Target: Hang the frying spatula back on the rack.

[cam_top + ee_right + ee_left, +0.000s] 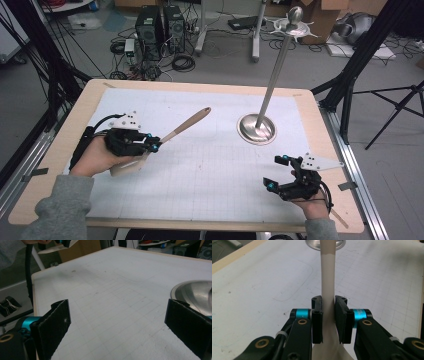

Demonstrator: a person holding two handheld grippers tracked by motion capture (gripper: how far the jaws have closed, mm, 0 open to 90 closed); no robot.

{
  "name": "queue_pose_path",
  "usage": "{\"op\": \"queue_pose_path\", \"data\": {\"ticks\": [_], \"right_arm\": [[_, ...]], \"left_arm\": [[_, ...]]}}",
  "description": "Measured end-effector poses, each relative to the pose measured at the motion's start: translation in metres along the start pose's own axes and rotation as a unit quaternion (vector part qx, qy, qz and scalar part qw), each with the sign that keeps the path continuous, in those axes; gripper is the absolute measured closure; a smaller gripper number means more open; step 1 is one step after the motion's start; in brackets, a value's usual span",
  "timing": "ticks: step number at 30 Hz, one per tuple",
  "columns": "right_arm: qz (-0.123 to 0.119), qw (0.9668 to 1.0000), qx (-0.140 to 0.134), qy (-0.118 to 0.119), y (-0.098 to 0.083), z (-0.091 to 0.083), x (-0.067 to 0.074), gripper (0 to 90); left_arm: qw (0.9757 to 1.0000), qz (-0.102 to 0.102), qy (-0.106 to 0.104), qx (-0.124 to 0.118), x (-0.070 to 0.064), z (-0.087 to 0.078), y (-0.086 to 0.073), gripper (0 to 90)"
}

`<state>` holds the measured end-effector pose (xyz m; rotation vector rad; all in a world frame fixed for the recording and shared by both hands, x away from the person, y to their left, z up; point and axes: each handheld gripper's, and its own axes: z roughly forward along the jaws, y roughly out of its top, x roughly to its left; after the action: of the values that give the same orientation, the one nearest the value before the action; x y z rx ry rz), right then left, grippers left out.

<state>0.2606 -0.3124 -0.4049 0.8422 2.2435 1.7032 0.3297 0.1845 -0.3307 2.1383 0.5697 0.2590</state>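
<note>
- Tongs first, going left to right: left gripper (156, 145) is clenched on the spatula (172, 134), pads squeezing the neck where the blade narrows into the handle. You can see it clearly in the left gripper view, jaws pressed on both sides of the spatula (328, 290).
- Spatula is off the mat (210, 170), over the left half of the table (70, 130), handle angled up and away toward the stand (257, 128), blade tucked back by the hand.
- Handling guess: looks like light wood or pale plastic, stiff, not fragile. Smooth finish, so it could swivel in the pads if swung fast. The neck grip seems sensible to me; a grab farther out on the handle would leave the blade end flopping around more.
- Middle of the mat is just grid, nothing on it.
- Stand sits right of center: round metal base, tall thin pole leaning in the picture, hooks at the top (295, 27). Top-heavy I'd say, so a bump with the handle could tip it.
- Right gripper (279, 171) is released, jaws wide apart with nothing between them, hovering near the right front corner. Its own view shows the stand's base (195, 293) just past the right jaw.
</note>
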Motion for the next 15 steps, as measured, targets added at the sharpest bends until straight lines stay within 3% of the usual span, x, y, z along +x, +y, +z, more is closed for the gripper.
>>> {"op": "queue_pose_path", "data": {"ticks": [7, 14, 15], "right_arm": [[0.002, 1.0, 0.0, 0.005, 0.0, 0.001, 0.002, 5.6], [0.001, 1.0, -0.006, 0.003, 0.001, 0.0, 0.001, 5.5], [0.002, 1.0, -0.006, 0.003, 0.001, 0.0, 0.001, 5.5]], "left_arm": [[1.0, 0.007, 0.002, -0.002, 0.001, -0.001, 0.016, 76.8], [0.9999, 0.002, -0.004, -0.014, 0.005, -0.003, 0.026, 76.8], [0.9998, 0.009, -0.002, -0.015, 0.004, -0.003, 0.027, 76.9]]}}
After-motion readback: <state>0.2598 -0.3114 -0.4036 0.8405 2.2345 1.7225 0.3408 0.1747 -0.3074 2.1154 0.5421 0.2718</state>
